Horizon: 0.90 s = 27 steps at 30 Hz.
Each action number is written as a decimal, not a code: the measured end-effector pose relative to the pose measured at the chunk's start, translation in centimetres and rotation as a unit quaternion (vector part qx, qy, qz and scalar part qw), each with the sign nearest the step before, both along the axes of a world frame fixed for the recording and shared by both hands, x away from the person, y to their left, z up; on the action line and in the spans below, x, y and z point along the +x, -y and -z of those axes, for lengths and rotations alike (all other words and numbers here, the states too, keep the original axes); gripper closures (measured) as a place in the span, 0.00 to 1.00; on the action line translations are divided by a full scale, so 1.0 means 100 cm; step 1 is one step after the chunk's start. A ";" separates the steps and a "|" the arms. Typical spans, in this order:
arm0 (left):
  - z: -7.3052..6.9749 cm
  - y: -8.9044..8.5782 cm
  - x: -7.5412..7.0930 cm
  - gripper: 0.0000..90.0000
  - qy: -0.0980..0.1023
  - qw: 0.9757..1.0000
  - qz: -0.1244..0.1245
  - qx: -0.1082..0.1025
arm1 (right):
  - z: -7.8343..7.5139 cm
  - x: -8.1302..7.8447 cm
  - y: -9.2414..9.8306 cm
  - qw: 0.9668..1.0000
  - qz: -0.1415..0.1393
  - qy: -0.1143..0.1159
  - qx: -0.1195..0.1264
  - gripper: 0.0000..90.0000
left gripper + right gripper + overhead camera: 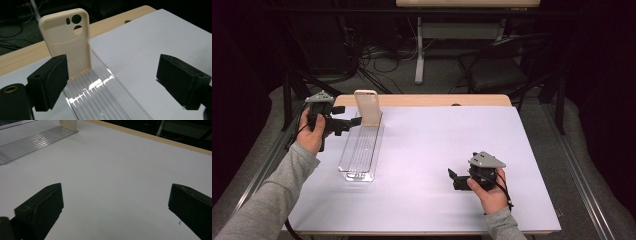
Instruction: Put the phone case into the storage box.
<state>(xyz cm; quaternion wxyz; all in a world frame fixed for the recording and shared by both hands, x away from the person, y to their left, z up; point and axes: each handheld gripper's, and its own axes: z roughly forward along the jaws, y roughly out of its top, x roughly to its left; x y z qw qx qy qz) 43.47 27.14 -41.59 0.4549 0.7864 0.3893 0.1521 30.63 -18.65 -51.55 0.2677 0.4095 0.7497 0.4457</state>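
A cream phone case [367,106] [67,42] stands upright at the far end of a clear ribbed plastic tray [360,150] [105,97] on the left of the white table. My left gripper [348,124] [112,82] sits just left of the case, jaws wide apart and empty, the case standing free beyond them. My right gripper [453,178] [115,212] rests low over the bare table at the right front, open with nothing between its jaws. The tray [30,142] and the foot of the case [68,124] lie far off in the right gripper view.
The white sheet [437,150] covers a wooden table whose far edge [427,100] shows beyond it. A dark chair [507,65] and cables stand on the floor behind. Metal rails run along both sides of the table.
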 end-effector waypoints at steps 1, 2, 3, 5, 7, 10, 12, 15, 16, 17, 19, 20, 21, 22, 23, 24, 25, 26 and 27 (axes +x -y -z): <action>0.000 0.001 -0.001 0.12 0.004 1.000 0.001 0.001 | 0.000 0.000 0.000 1.000 0.000 0.000 0.000 0.00; -0.001 0.001 -0.003 0.12 0.005 1.000 0.001 0.000 | 0.000 0.000 0.000 1.000 0.000 0.000 0.000 0.00; -0.001 0.001 -0.004 0.12 0.004 1.000 0.003 -0.003 | 0.000 0.000 0.001 1.000 0.000 0.001 0.001 0.00; -0.001 0.001 -0.006 0.12 0.004 1.000 0.006 -0.006 | -0.001 0.000 0.001 1.000 -0.001 0.002 -0.001 0.00; -0.003 0.002 -0.011 0.12 0.009 1.000 0.013 0.002 | -0.002 -0.001 0.001 1.000 0.000 0.003 0.002 0.00; -0.007 0.003 -0.018 0.12 0.017 1.000 0.017 0.015 | -0.006 -0.001 0.003 1.000 0.001 0.005 0.001 0.00; -0.009 0.002 -0.024 0.12 0.016 1.000 0.021 0.001 | -0.008 -0.002 0.004 1.000 0.001 0.008 0.002 0.00; -0.011 0.001 -0.034 0.12 0.021 1.000 0.020 -0.012 | -0.011 -0.003 0.005 1.000 0.000 0.013 0.002 0.00; -0.011 0.001 -0.037 0.12 0.019 0.999 0.022 -0.015 | -0.012 -0.004 0.005 1.000 0.000 0.013 0.004 0.00; -0.011 0.001 -0.041 0.12 0.019 0.999 0.022 -0.019 | -0.013 -0.004 0.005 1.000 0.001 0.014 0.005 0.00; -0.012 0.001 -0.048 0.12 0.023 0.999 0.023 -0.025 | -0.015 -0.005 0.006 1.000 -0.002 0.014 0.008 0.00; -0.012 0.002 -0.050 0.12 0.024 0.999 0.024 -0.026 | -0.017 -0.006 0.007 1.000 -0.003 0.016 0.009 0.00; -0.013 0.002 -0.053 0.12 0.026 0.999 0.025 -0.027 | -0.017 -0.007 0.007 1.000 -0.002 0.017 0.010 0.00; -0.013 0.003 -0.056 0.12 0.029 0.999 0.025 -0.033 | -0.018 -0.008 0.007 1.000 -0.002 0.016 0.010 0.00; -0.013 0.004 -0.059 0.12 0.030 0.999 0.027 -0.033 | -0.019 -0.008 0.008 1.000 -0.002 0.017 0.012 0.00; -0.013 0.004 -0.061 0.12 0.031 0.999 0.027 -0.033 | -0.020 -0.009 0.008 1.000 -0.001 0.016 0.011 0.00; -0.013 0.006 -0.064 0.12 0.033 0.999 0.027 -0.031 | -0.021 -0.009 0.009 1.000 -0.001 0.016 0.011 0.00; -0.014 0.007 -0.067 0.12 0.034 0.999 0.028 -0.028 | -0.022 -0.010 0.009 1.000 0.000 0.017 0.013 0.00; -0.015 0.008 -0.070 0.12 0.037 0.999 0.027 -0.028 | -0.023 -0.010 0.009 1.000 -0.001 0.017 0.013 0.00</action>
